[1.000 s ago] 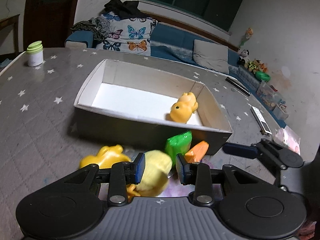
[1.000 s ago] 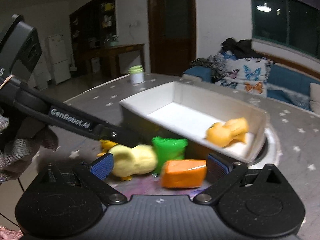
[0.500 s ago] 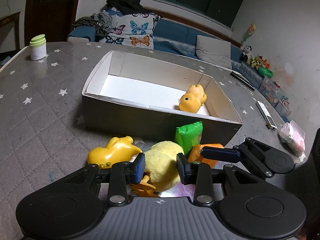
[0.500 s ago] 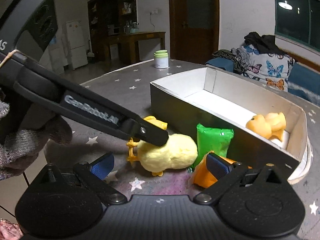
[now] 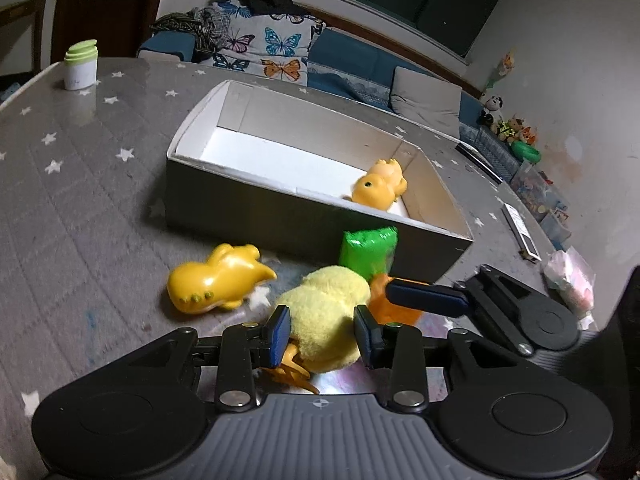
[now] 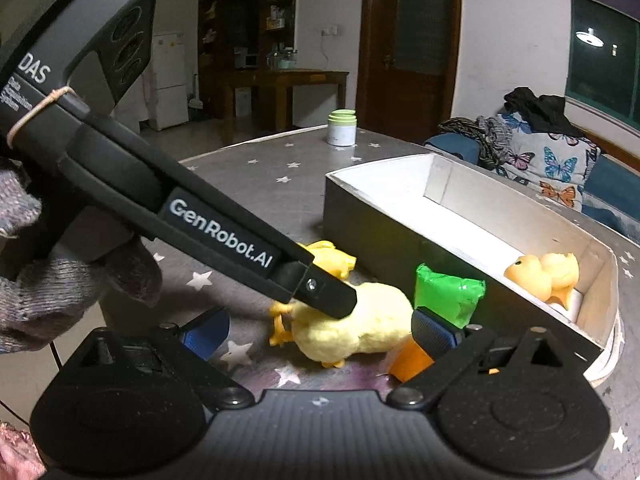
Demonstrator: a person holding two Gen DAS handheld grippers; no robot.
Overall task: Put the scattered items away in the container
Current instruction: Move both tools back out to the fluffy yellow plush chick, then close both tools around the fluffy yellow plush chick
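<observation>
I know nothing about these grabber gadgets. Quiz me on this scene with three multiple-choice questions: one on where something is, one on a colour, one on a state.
1. Where is the orange duck toy?
A. inside the box
B. on the sofa
C. on the floor

2. What colour is the packet by the box?
A. blue
B. green
C. white

3. How is the left gripper placed?
A. shut on nothing
B. inside the box
C. fingers either side of the plush duck

Answers:
1 A: it lies on the box's white floor, in a corner.
2 B: its wrapper is bright green.
3 C: both blue pads flank the yellow plush; whether they squeeze it is unclear.
</observation>
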